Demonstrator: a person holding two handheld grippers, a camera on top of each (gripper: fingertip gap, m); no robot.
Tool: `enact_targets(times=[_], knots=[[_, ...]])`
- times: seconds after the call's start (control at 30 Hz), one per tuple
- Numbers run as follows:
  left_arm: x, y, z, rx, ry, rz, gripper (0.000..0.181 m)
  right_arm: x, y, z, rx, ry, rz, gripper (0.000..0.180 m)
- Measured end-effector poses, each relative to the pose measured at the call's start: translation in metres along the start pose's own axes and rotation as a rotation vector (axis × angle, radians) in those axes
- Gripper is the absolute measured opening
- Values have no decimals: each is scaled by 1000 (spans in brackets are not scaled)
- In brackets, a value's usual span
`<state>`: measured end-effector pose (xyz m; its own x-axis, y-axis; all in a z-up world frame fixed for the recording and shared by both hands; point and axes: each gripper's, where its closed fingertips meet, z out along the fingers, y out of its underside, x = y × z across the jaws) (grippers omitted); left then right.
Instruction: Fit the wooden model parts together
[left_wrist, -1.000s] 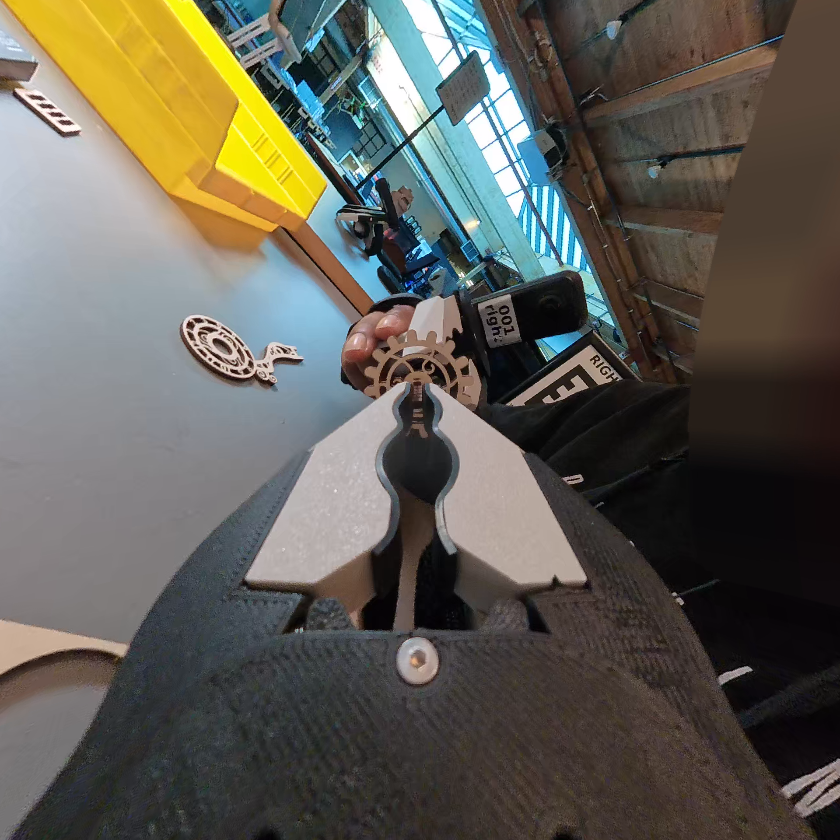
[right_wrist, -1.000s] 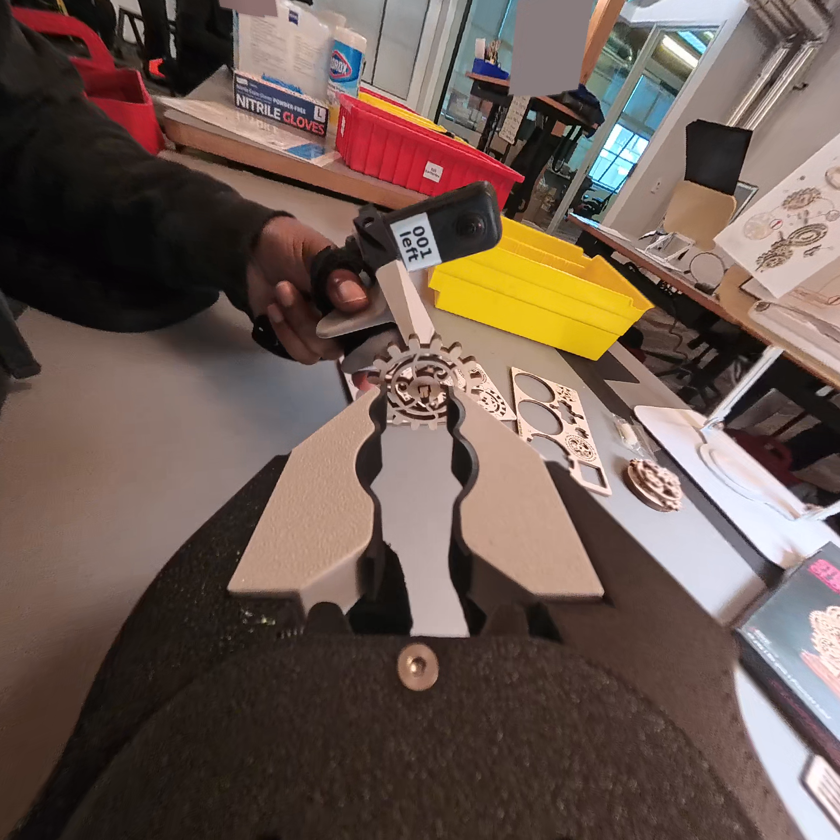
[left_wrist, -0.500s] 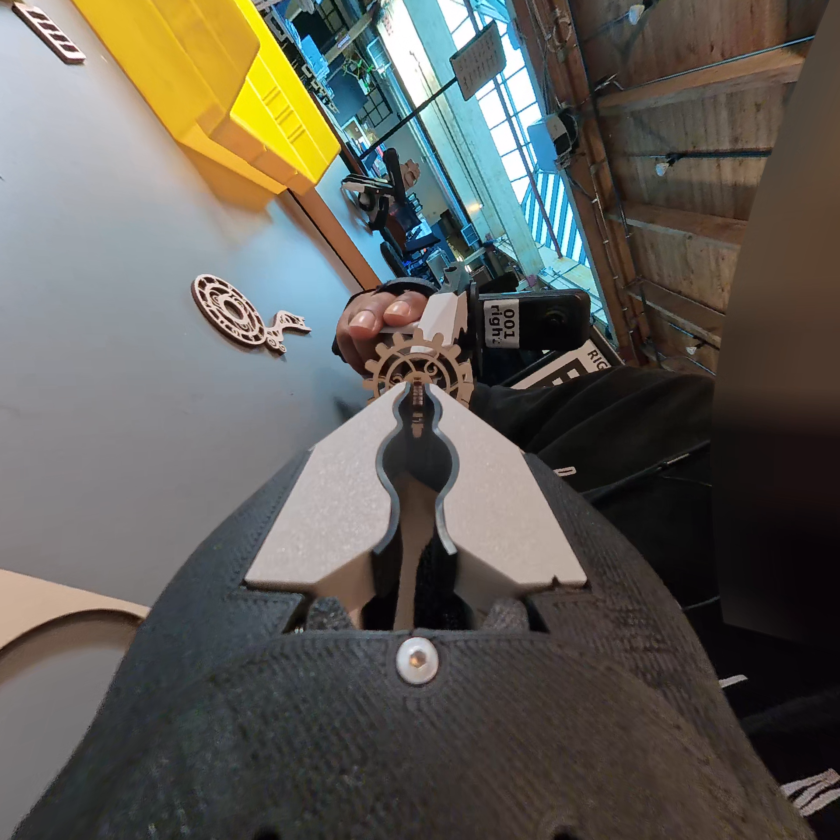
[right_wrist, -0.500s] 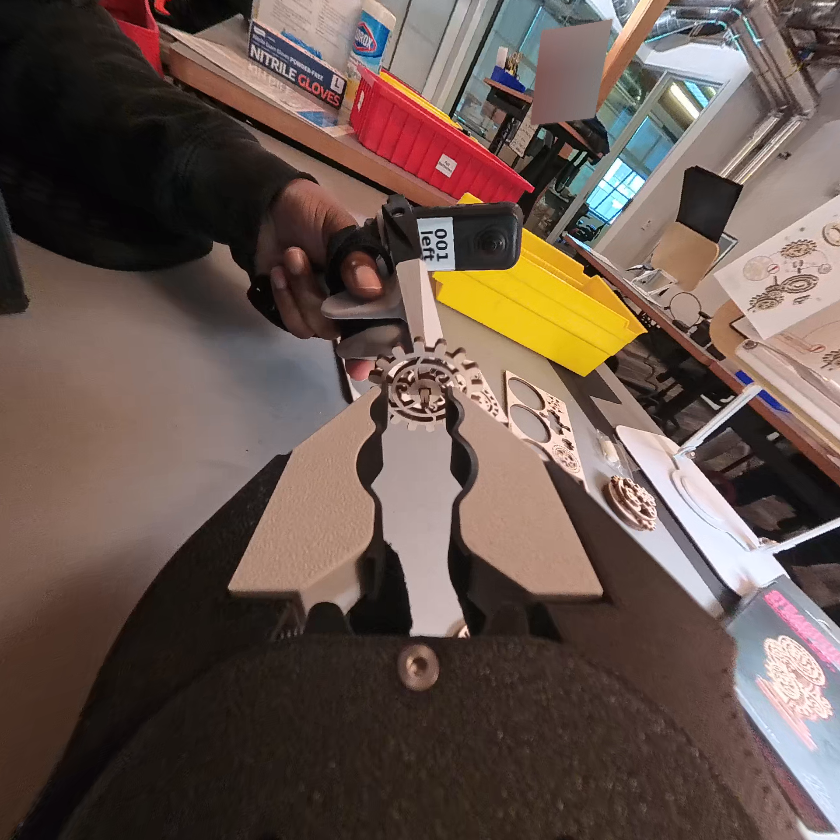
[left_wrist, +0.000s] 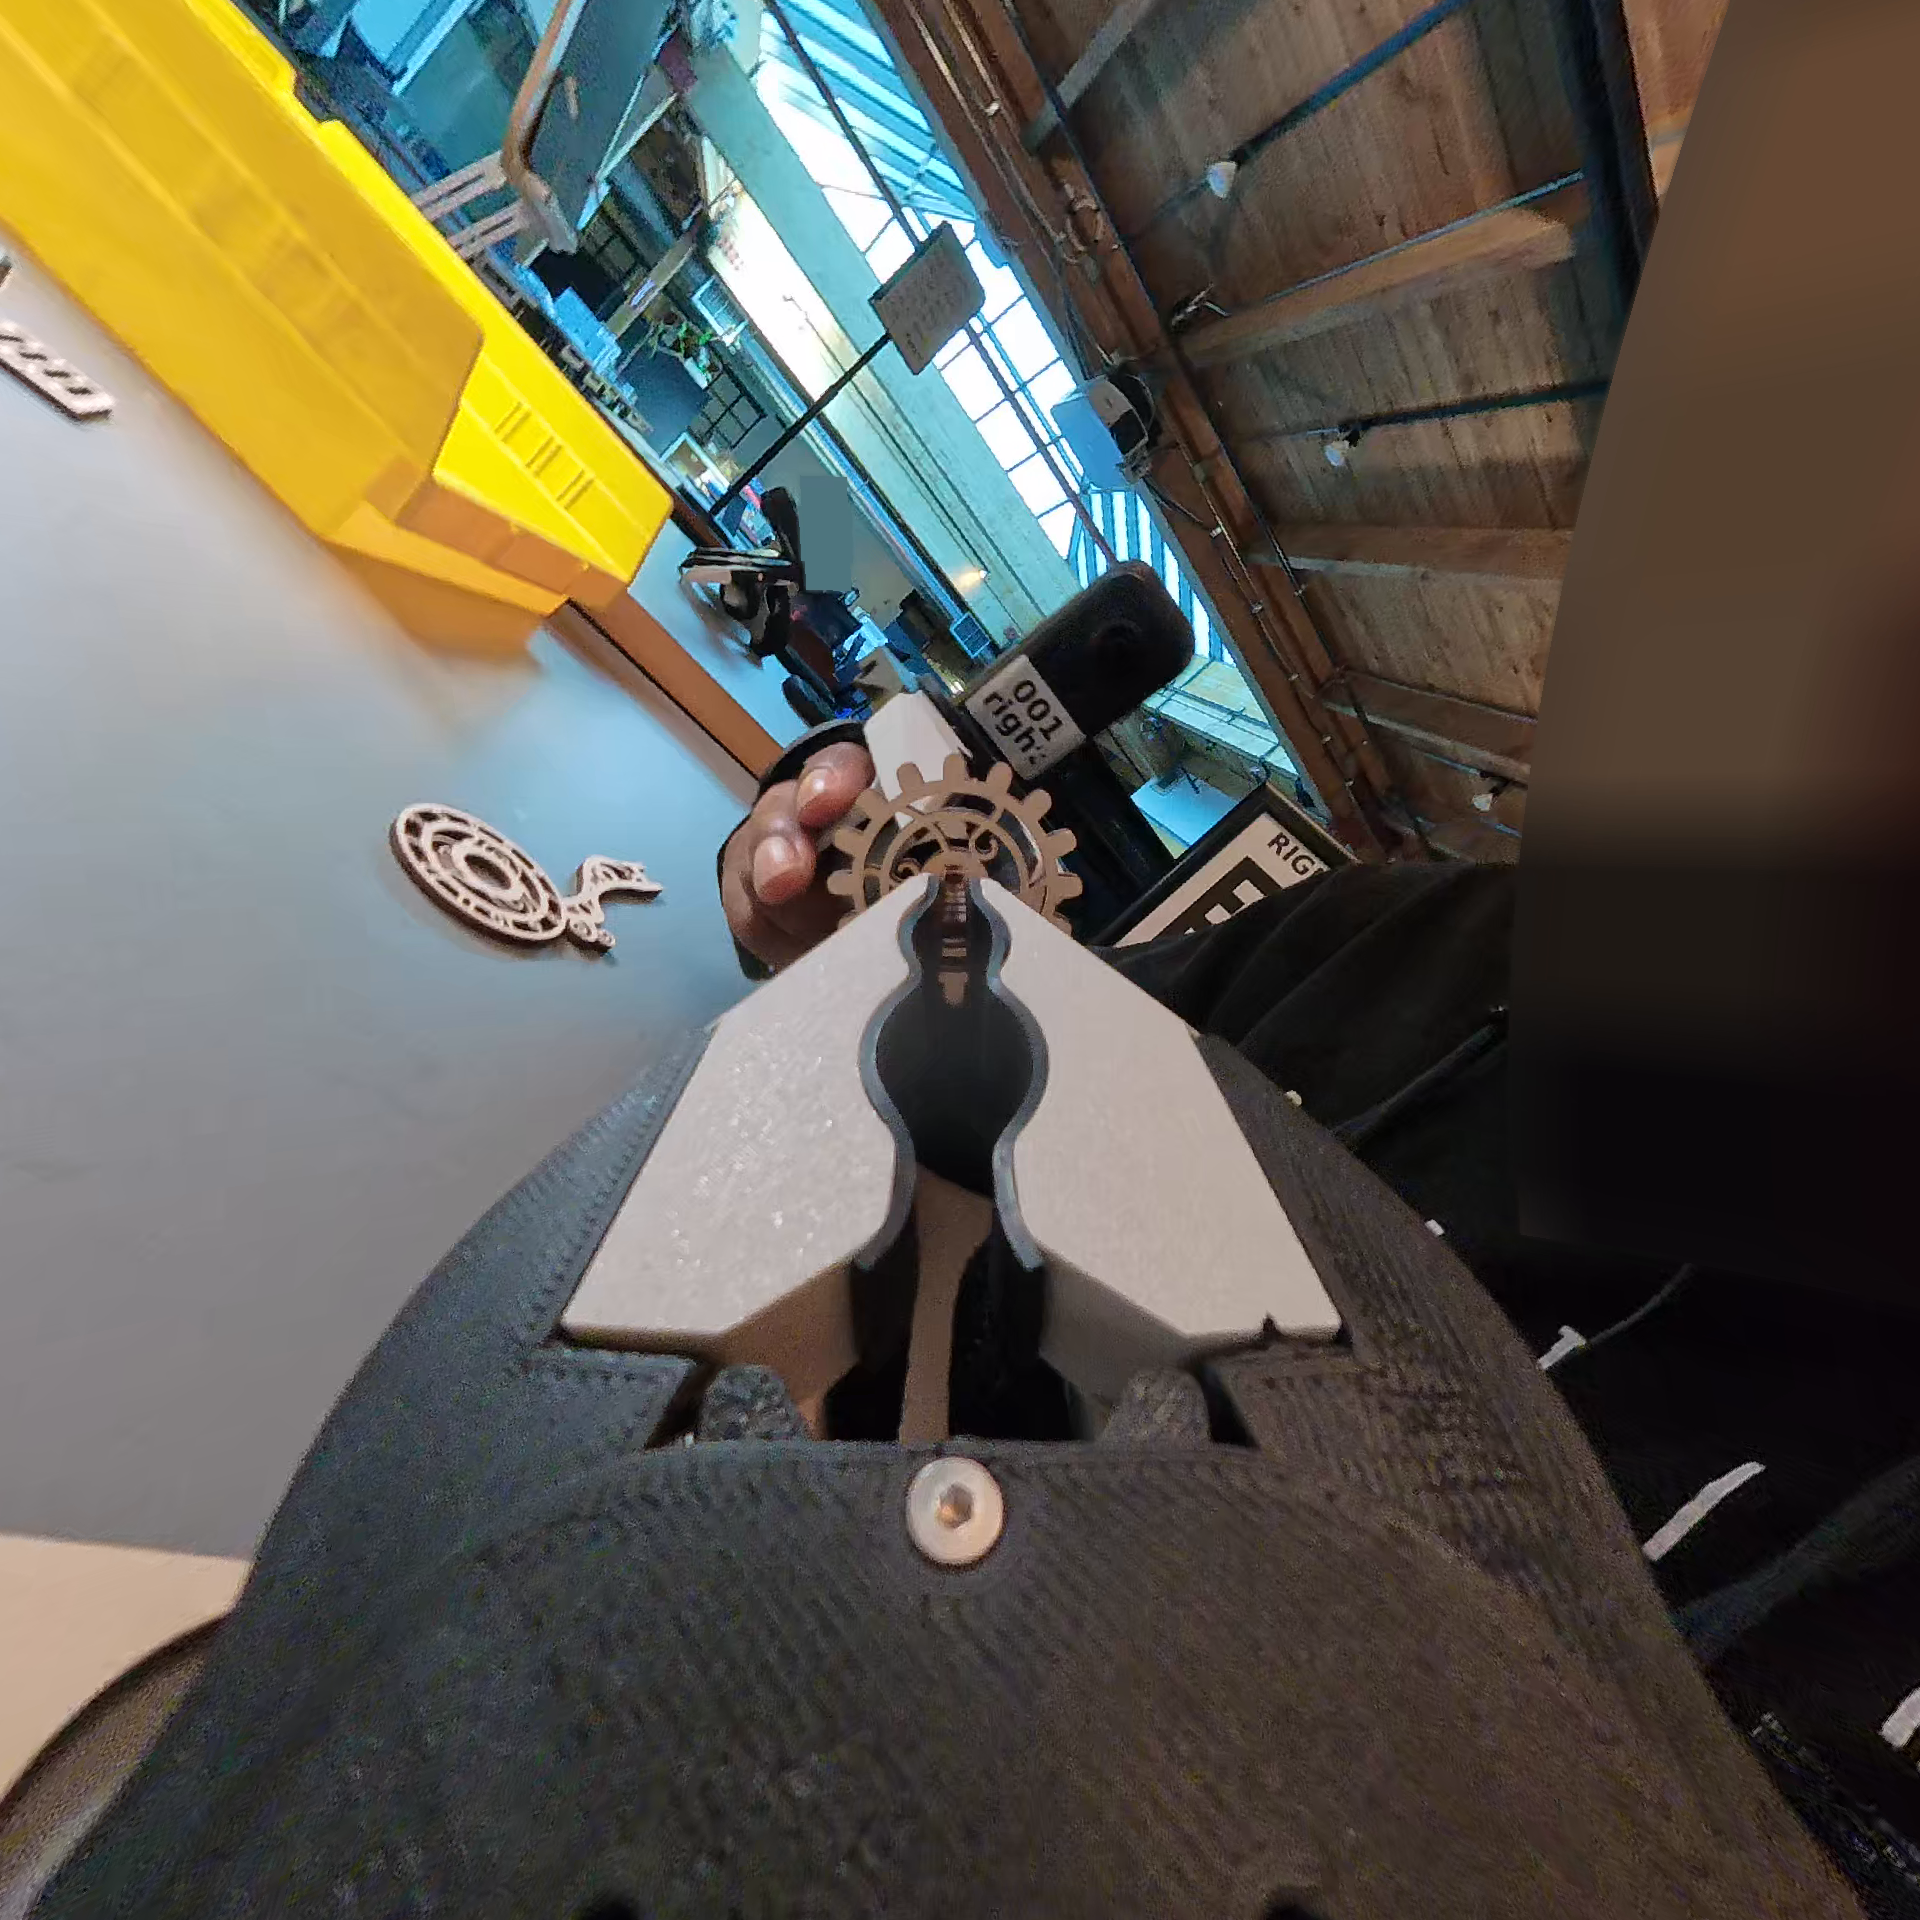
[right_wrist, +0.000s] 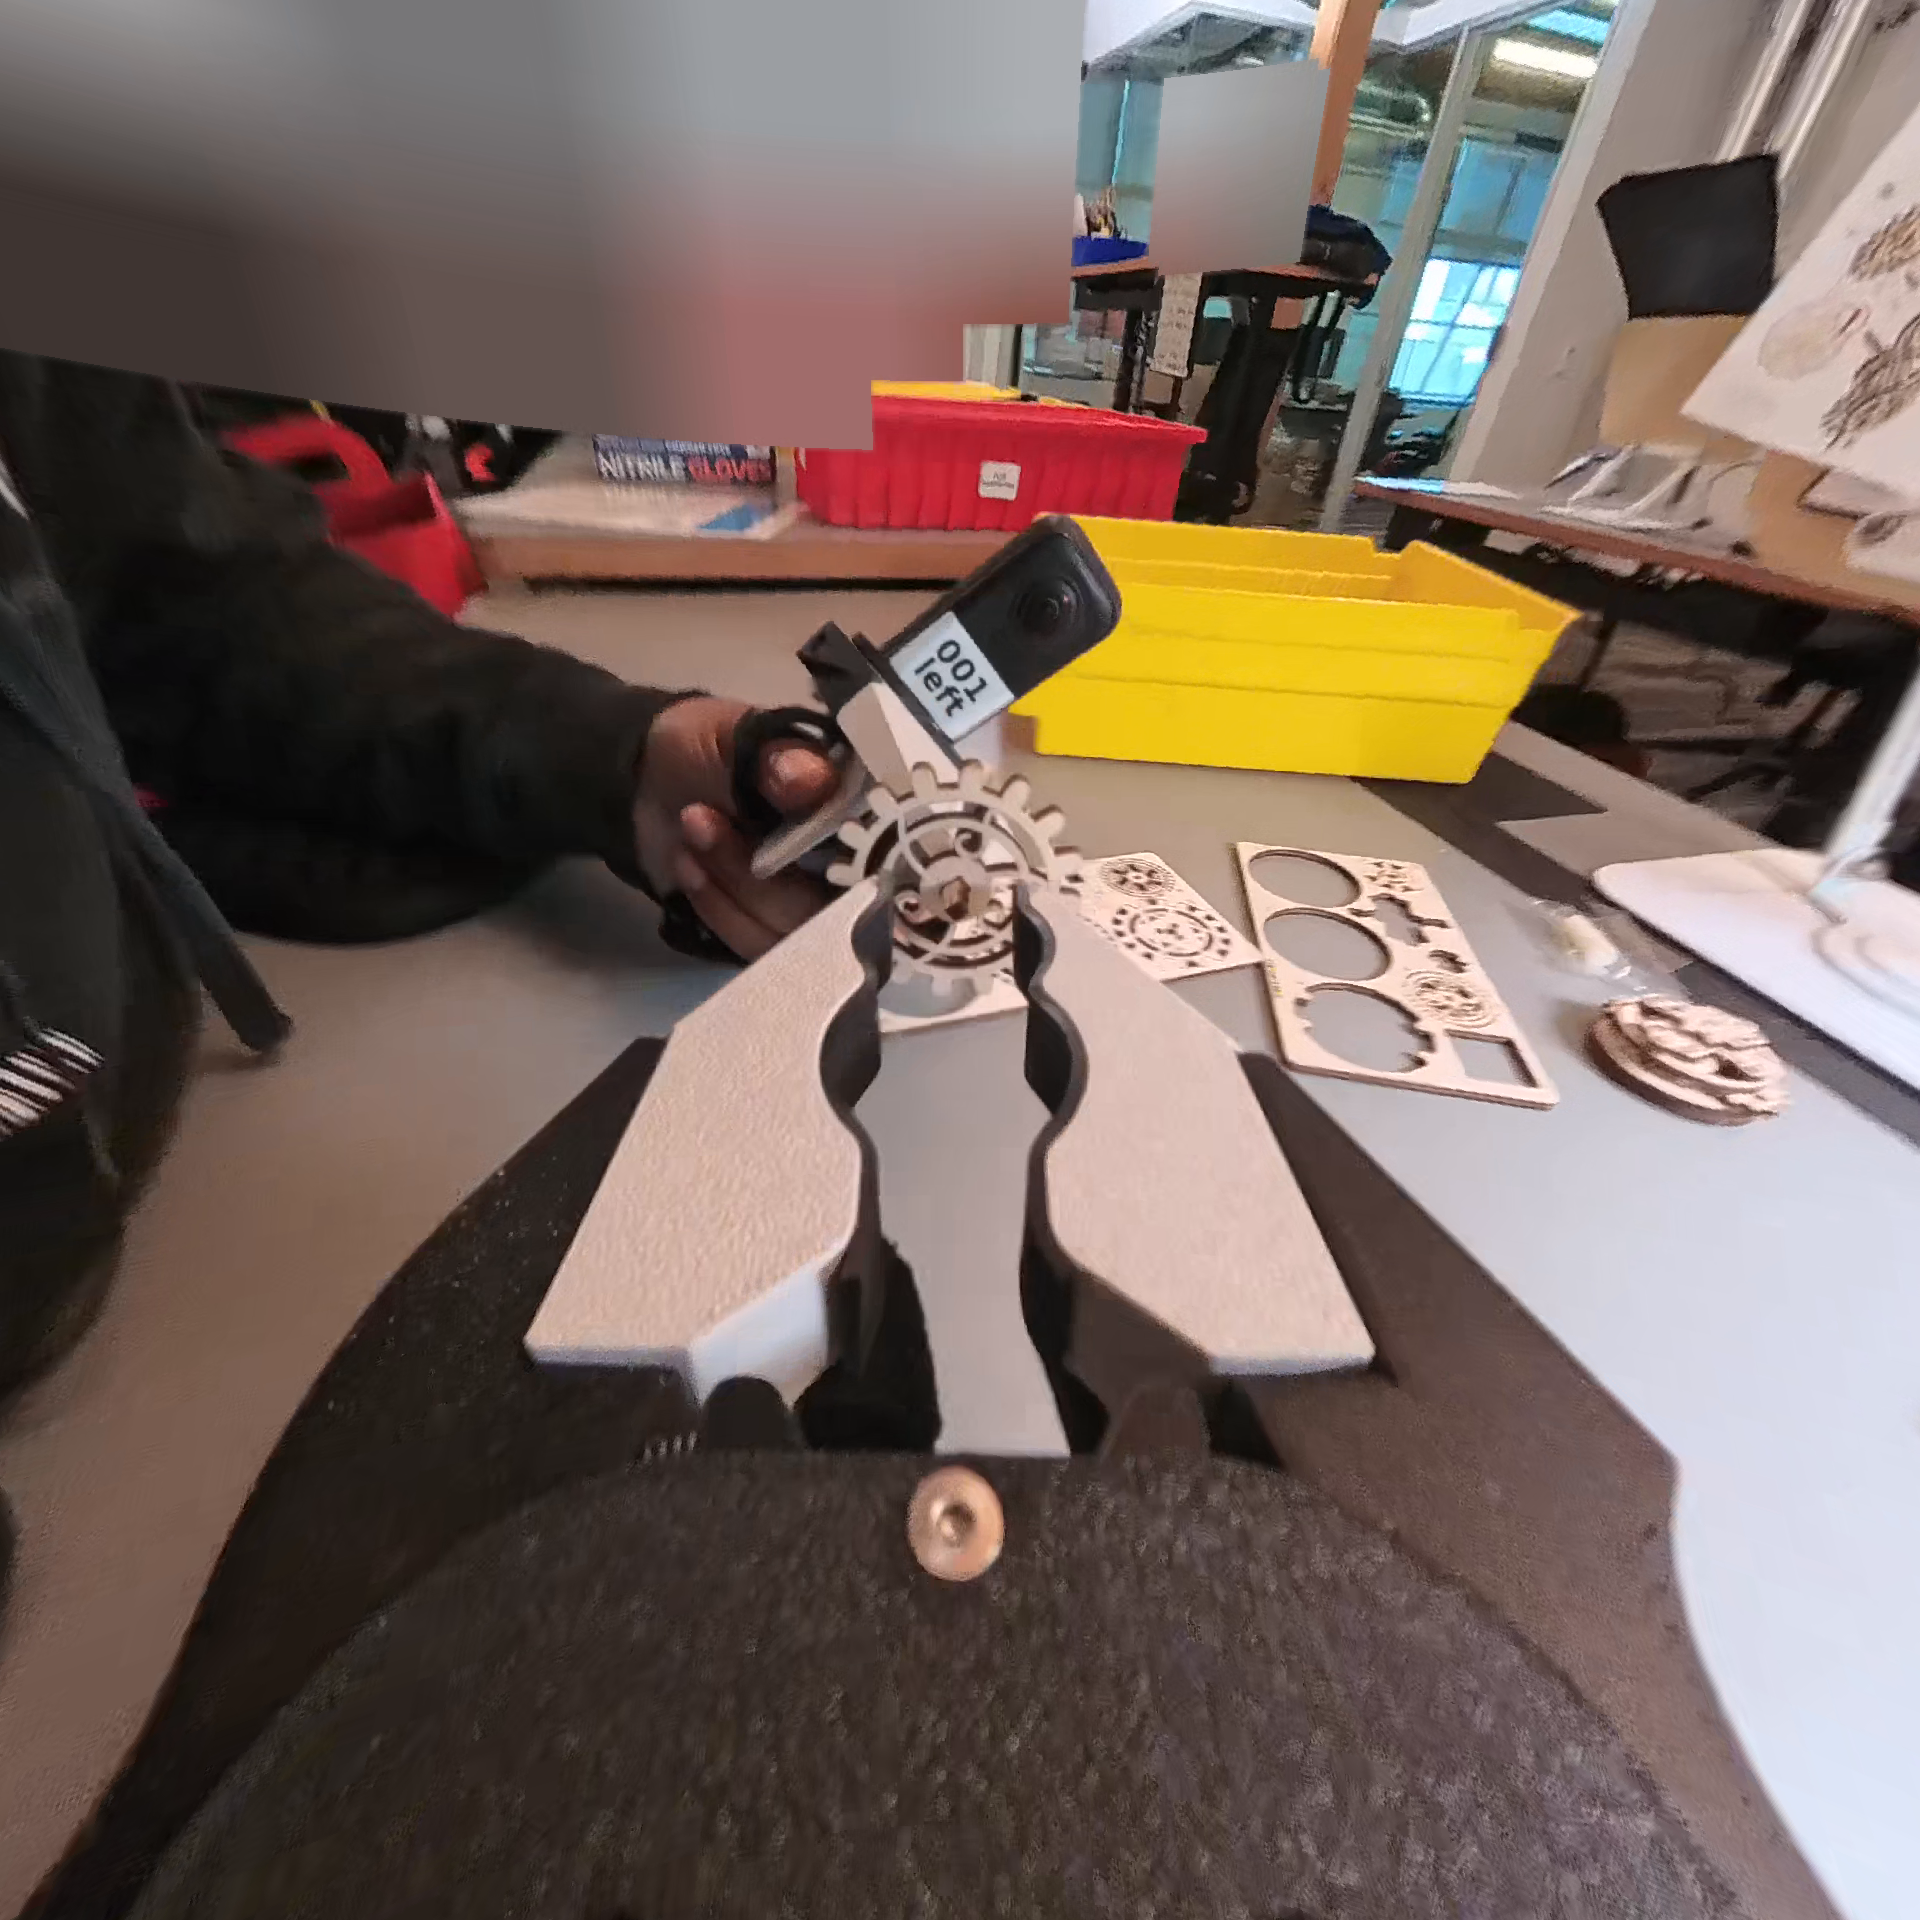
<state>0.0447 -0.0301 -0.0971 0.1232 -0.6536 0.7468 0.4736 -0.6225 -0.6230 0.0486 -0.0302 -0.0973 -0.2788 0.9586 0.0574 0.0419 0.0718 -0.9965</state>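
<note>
Right gripper (right_wrist: 954, 914) clamped on pale toothed wooden gear (right_wrist: 951, 883); left gripper (left_wrist: 951, 896) pinching slim notched wooden axle (left_wrist: 953, 935) at gear's hub.

Left gripper (left_wrist: 951, 883) and right gripper (right_wrist: 954, 914) pinched shut, tips meeting, hand-held

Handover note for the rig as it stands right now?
Left gripper: shut on a thin wooden pin, tip at the gear's hub.
Right gripper: shut on the gear, held in the air above the table.
On the table: fretted disc with a bird-shaped tab, punched-out sheets, a finished gear stack, yellow bin.
Done: gear and pin picked up and brought together.
Left: whether the pin is fully seated cannot be told; press it home, then add the remaining parts.
</note>
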Motion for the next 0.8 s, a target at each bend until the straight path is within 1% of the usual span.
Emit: enact_targets(times=[0.1, 0.2, 0.33, 0.43, 0.5, 0.6, 0.67, 0.8], knots=[[6, -2, 2, 4, 8, 94, 1, -2, -8, -3, 42, -46, 115, 19], [14, -2, 4, -7, 17, 202, 1, -4, -10, -4, 47, -78, 178, 20], [19, 0, 7, -22, 0, 317, 1, -9, -13, -6, 49, -94, 181, 25], [16, 7, 8, -70, -41, 394, 1, -12, -17, -6, 62, -93, 157, 21], [20, 7, 9, -64, -46, 429, 2, -15, -19, -6, 74, -112, 159, 19], [21, 10, 10, -90, -69, 491, 2, -18, -18, -8, 79, -129, 142, 19], [24, 7, 9, -86, -84, 547, 1, -18, -18, -9, 75, -139, 132, 24], [27, 3, 4, -93, -121, 668, 1, -13, -15, -13, 50, -151, 196, 54]])
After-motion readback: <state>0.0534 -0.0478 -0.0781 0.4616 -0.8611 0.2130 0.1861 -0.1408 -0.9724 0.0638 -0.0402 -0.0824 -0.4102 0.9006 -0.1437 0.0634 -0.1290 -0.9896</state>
